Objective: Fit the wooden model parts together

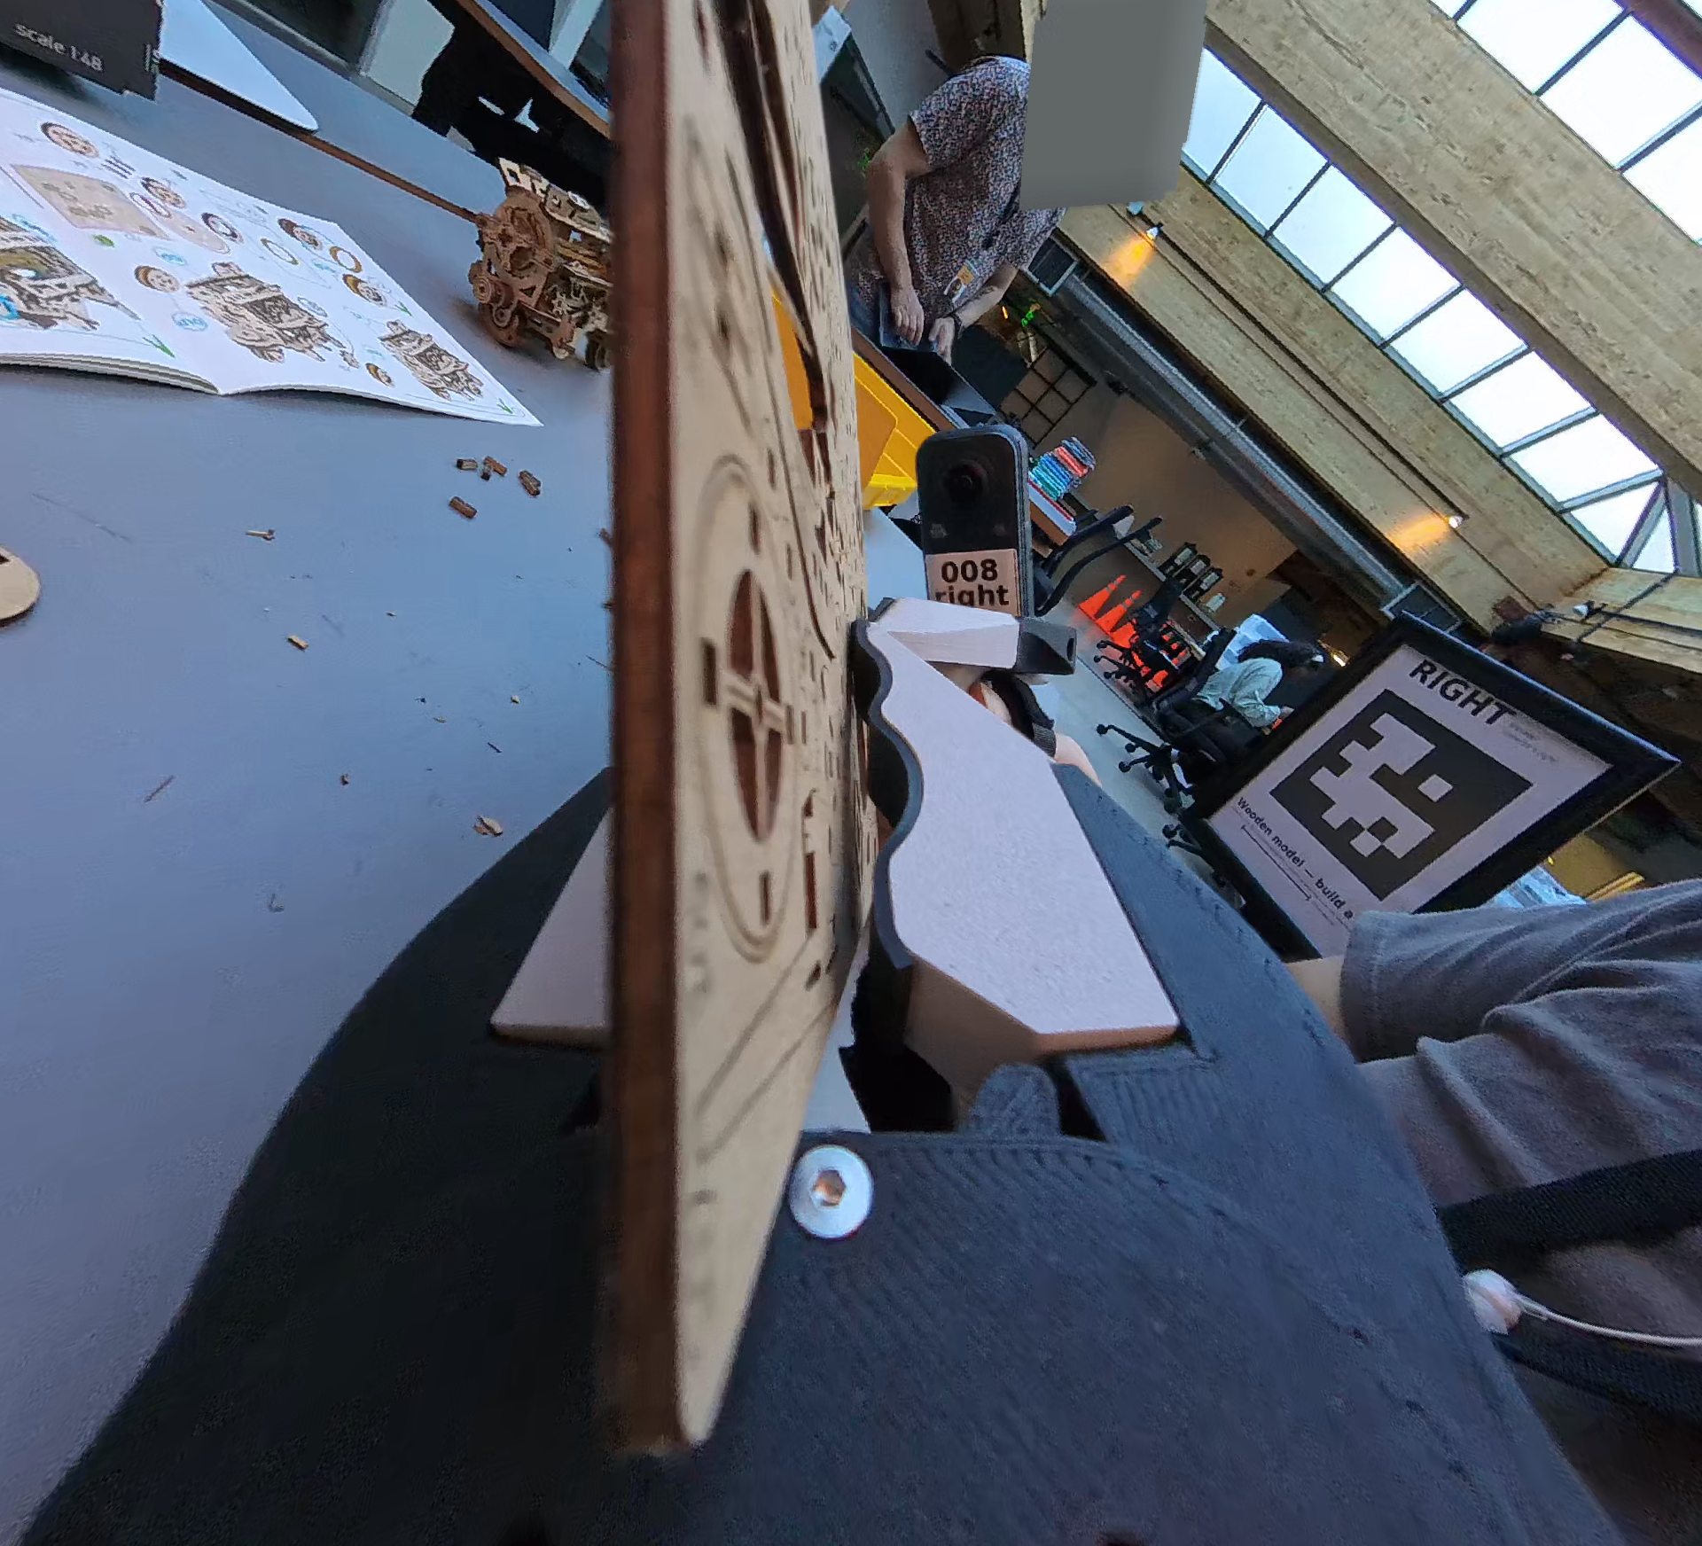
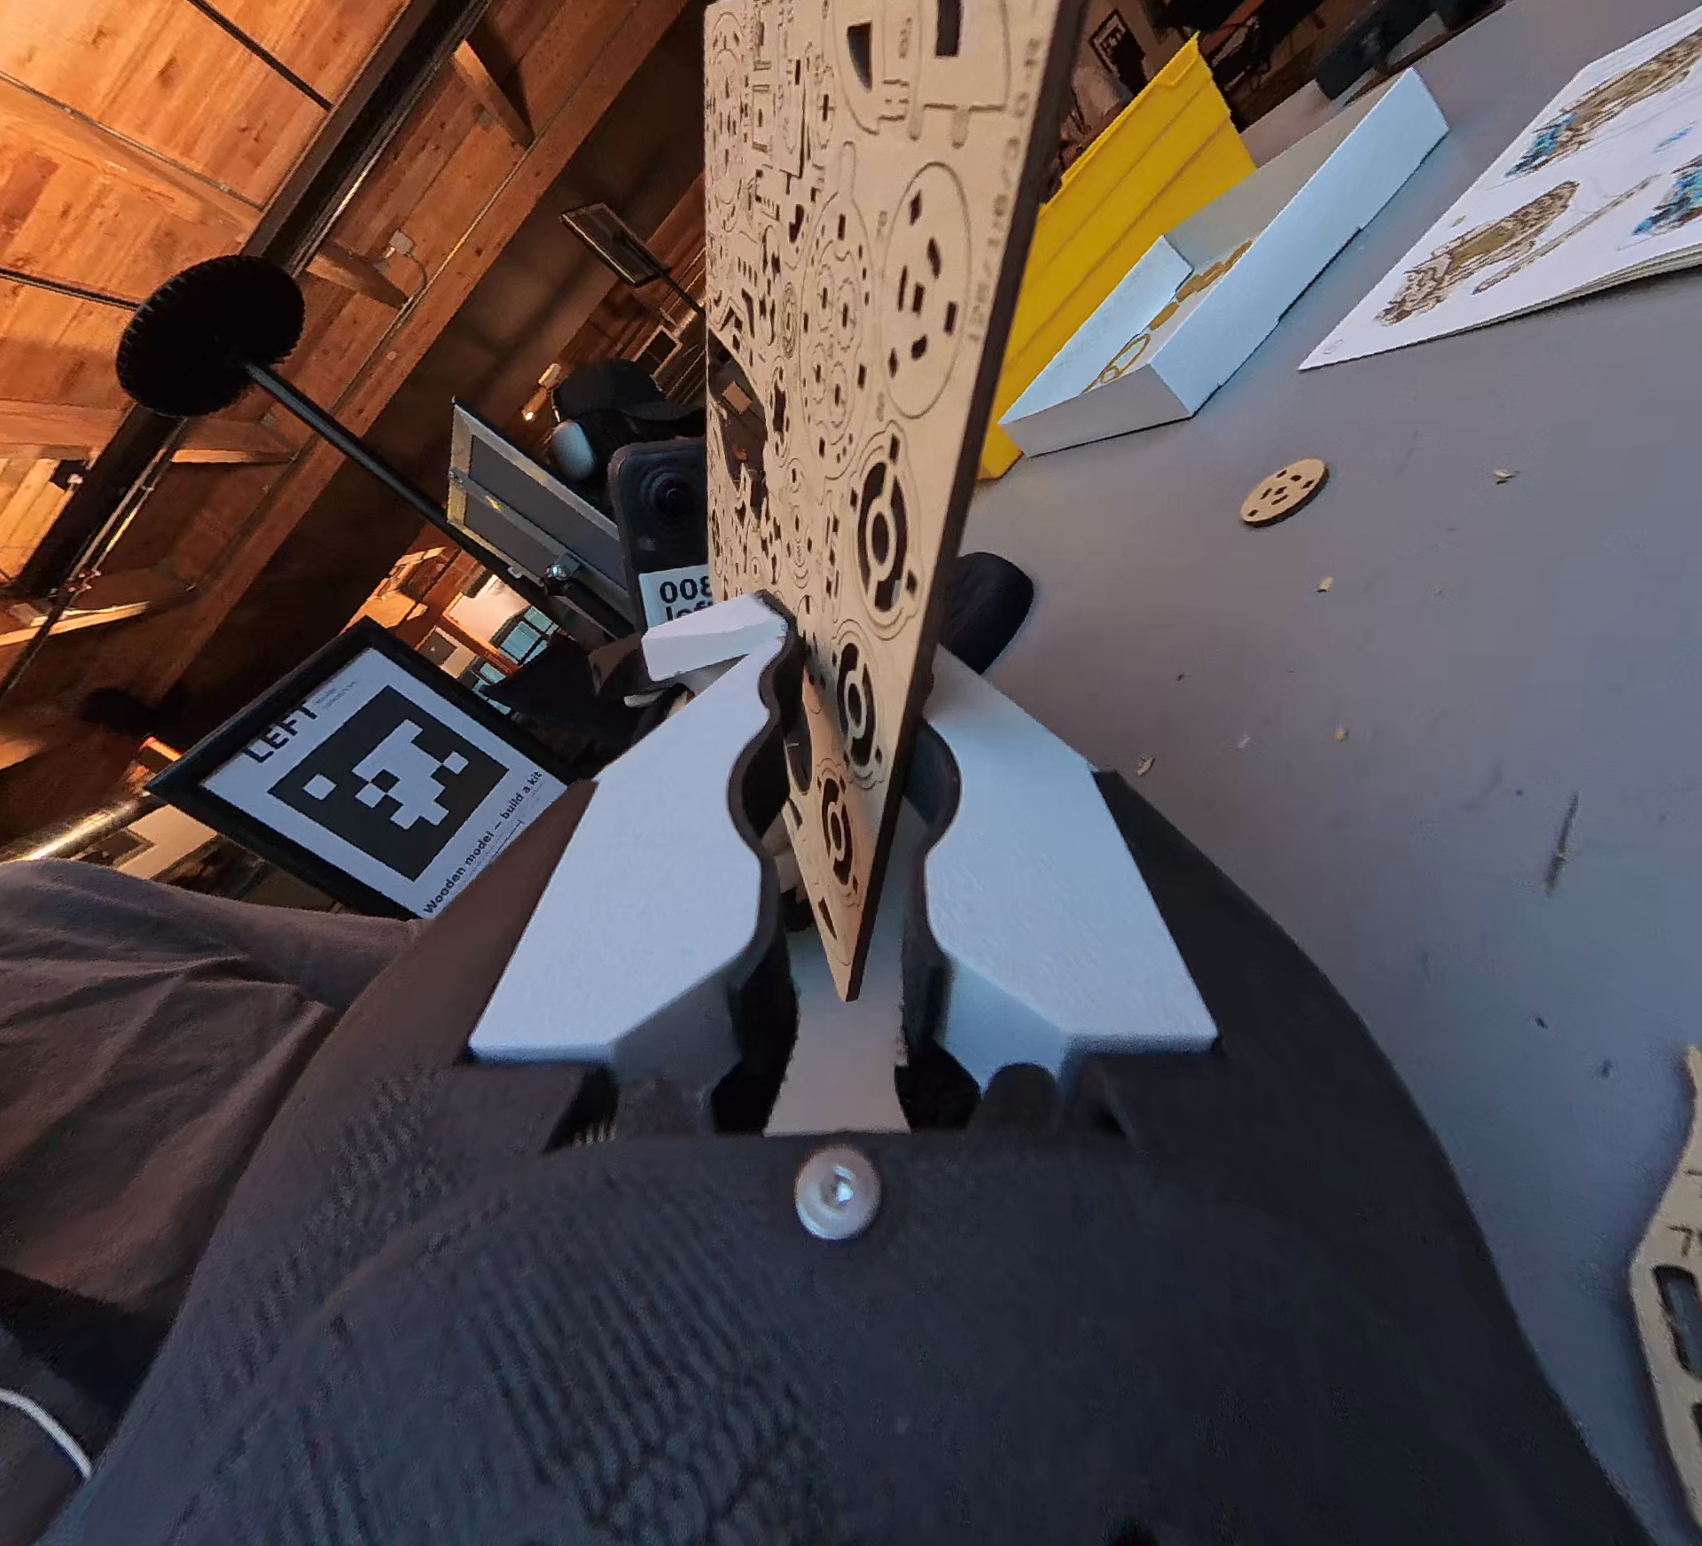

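Observation:
A laser-cut wooden parts sheet (image 1: 737,489) stands on edge between the fingers of my left gripper (image 1: 737,719), which is shut on it above the grey table (image 1: 276,765). In the right wrist view the same sheet (image 2: 875,304) rises tilted out of my right gripper (image 2: 866,654), which is closed on its lower corner. The two grippers face each other across the sheet; each one's white fingertip shows beside it in the other's view. A partly built wooden model (image 1: 543,277) stands on the table beyond the sheet.
An open instruction booklet (image 1: 230,277) lies at the left. Wood scraps (image 1: 488,479) are scattered on the table, and a round wooden disc (image 2: 1283,491) lies there too. A white box (image 2: 1225,286) and a yellow bin (image 2: 1133,176) stand behind. A person (image 1: 958,212) stands farther off. My two grippers' fingertips are within a few centimetres of each other. My right tips are roughly 30 cm from the partly built wooden model (image 1: 543,277).

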### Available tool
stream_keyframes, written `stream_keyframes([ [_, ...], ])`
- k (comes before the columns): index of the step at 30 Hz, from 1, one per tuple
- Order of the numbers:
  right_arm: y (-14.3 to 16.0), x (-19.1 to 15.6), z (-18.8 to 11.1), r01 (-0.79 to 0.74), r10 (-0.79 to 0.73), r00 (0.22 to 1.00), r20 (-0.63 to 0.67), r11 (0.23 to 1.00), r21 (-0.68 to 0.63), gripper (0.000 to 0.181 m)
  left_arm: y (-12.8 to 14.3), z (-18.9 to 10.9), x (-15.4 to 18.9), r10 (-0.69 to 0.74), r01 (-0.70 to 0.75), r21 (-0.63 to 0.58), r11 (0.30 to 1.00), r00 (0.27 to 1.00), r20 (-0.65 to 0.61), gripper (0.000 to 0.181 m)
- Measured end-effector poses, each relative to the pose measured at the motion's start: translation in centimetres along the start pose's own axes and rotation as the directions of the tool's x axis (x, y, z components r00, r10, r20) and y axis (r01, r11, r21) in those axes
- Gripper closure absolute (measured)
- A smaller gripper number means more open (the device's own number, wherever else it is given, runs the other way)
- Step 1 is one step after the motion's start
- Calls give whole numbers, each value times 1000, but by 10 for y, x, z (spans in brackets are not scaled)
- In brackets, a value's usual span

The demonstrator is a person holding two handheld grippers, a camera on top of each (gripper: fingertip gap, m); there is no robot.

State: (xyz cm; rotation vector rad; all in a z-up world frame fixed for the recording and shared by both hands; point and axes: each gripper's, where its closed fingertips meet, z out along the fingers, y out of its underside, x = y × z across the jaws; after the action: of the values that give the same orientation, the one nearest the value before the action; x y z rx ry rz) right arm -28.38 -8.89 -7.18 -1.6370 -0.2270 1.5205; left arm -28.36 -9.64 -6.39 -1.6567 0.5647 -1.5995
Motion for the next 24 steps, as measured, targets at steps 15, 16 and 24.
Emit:
stream_keyframes([
  [15, 0, 1, 0, -39, 41, 998, -37, 997, 60, 170, -2, -4, -1, -28, 28, 90, 996, 1000, 8, 181],
  [16, 0, 1, 0, -26, 28, 999, -40, 998, 57, 170, -3, -4, -2, -30, 29, 98, 995, 999, 11, 181],
  [24, -1, 4, 1, 32, -26, 996, -86, 996, 78, 171, -3, -5, -5, -46, 43, 113, 993, 999, 21, 181],
])
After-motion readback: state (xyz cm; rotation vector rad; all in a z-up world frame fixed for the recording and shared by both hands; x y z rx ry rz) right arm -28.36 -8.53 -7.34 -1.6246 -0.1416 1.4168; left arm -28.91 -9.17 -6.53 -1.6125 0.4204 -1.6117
